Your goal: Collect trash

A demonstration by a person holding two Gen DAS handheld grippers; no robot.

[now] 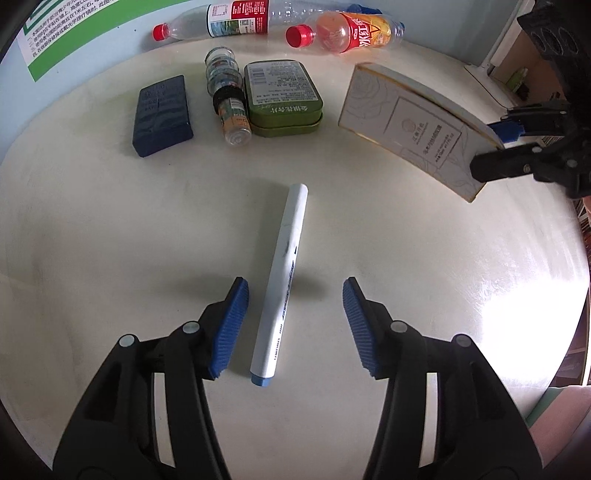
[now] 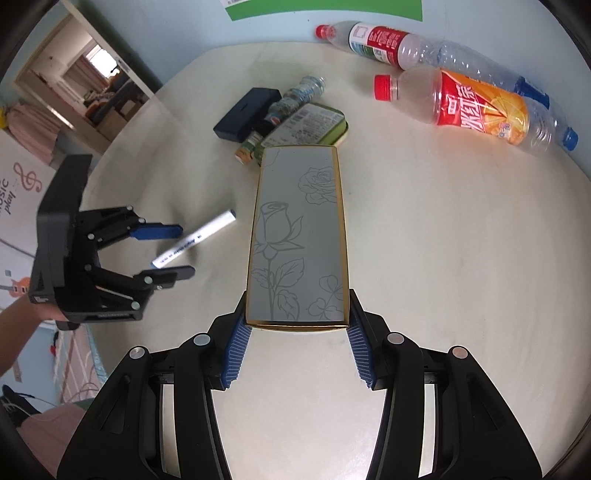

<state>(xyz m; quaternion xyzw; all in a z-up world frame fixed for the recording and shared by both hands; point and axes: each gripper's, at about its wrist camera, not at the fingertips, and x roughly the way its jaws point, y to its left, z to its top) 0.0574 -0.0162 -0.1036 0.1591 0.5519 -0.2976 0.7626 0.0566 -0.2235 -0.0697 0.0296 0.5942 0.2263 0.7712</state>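
A white marker pen with a blue end cap lies on the round cream table. My left gripper hangs over it, open, with the pen between its blue pads and neither pad touching it. From the right wrist view, the left gripper straddles the pen. My right gripper is shut on the near end of a long grey box with rose drawings and gold edges, which tilts up off the table. In the left wrist view the box sits at the right in the right gripper.
At the table's far side lie a clear red-label bottle and an orange drink bottle. In front of them are a green tin, two small bottles and a dark blue case. A blue wall with a poster stands behind.
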